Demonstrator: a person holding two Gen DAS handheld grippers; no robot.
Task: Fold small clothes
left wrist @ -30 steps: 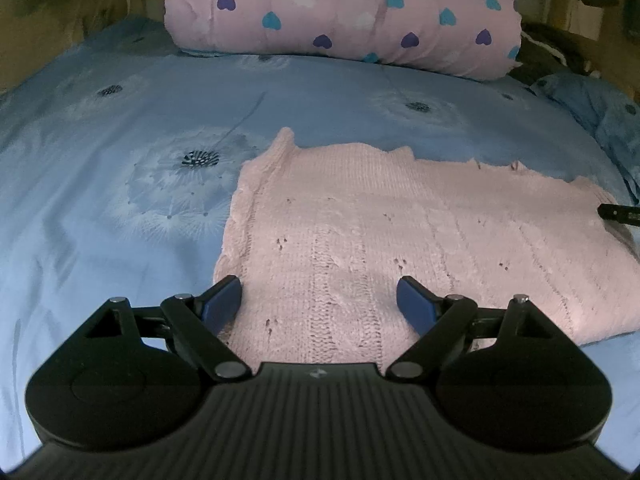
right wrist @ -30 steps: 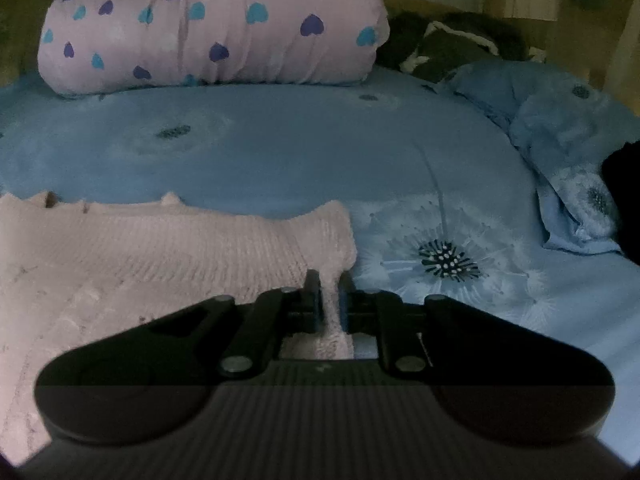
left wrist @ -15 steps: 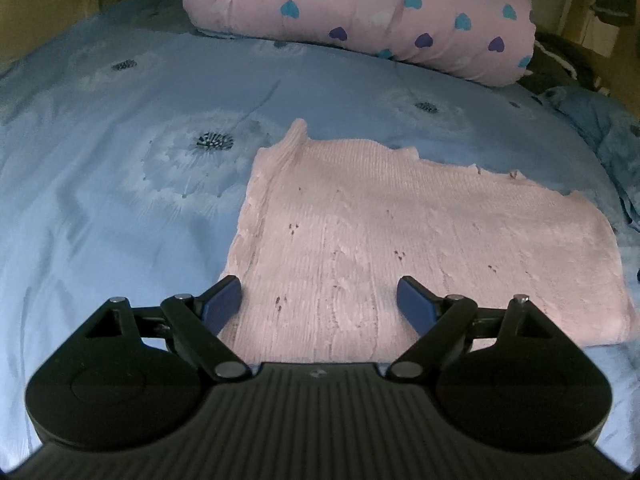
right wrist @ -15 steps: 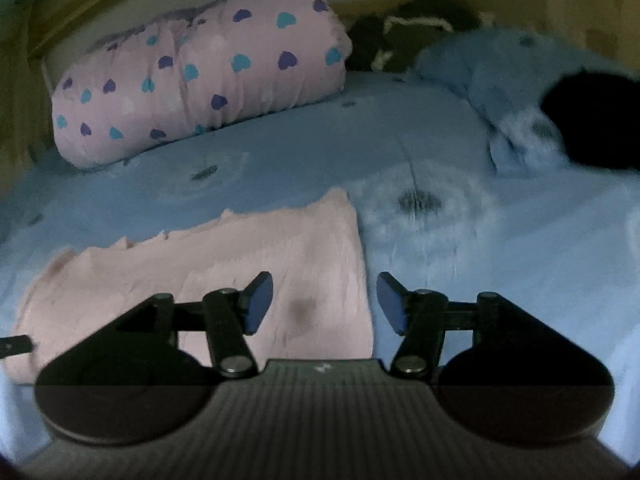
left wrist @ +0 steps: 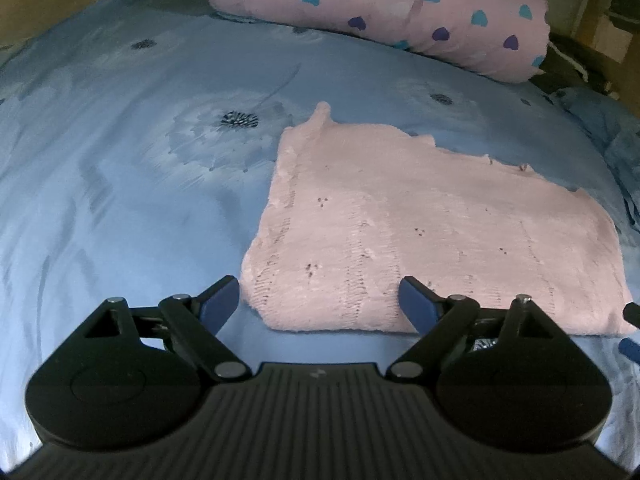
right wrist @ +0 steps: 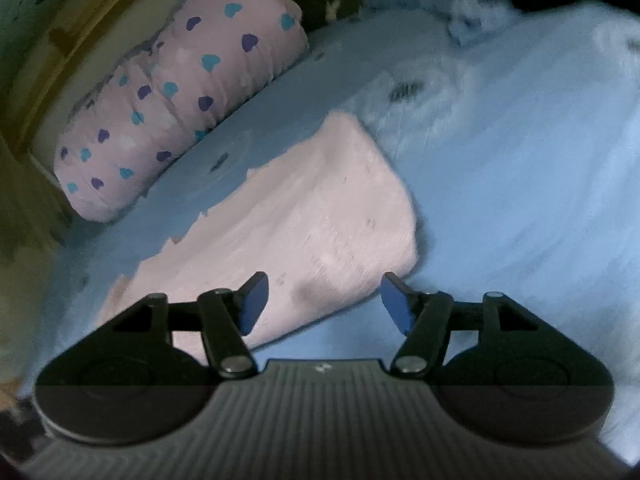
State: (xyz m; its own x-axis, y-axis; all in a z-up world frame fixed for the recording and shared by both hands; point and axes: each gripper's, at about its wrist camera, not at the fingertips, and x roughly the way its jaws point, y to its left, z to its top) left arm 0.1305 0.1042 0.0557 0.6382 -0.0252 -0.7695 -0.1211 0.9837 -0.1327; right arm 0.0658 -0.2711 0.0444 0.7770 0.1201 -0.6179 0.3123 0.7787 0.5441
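A pale pink knitted garment (left wrist: pixel 432 232) lies folded flat as a rough rectangle on the blue bedsheet (left wrist: pixel 120 184). My left gripper (left wrist: pixel 320 300) is open and empty, just above the garment's near left edge. My right gripper (right wrist: pixel 322 304) is open and empty, raised and tilted over the garment's (right wrist: pixel 304 220) near right corner. The right gripper's fingertips (left wrist: pixel 632 330) show at the right edge of the left wrist view, beside the garment's corner.
A pink duvet roll with blue and purple hearts (left wrist: pixel 392 8) lies across the head of the bed, also in the right wrist view (right wrist: pixel 180 108). A crumpled blue pillow or blanket (right wrist: pixel 460 8) and dark items lie at the far right.
My right gripper opened and let go of the garment's corner, then lifted back and tilted. My left gripper stayed open and drew back towards the garment's near edge.
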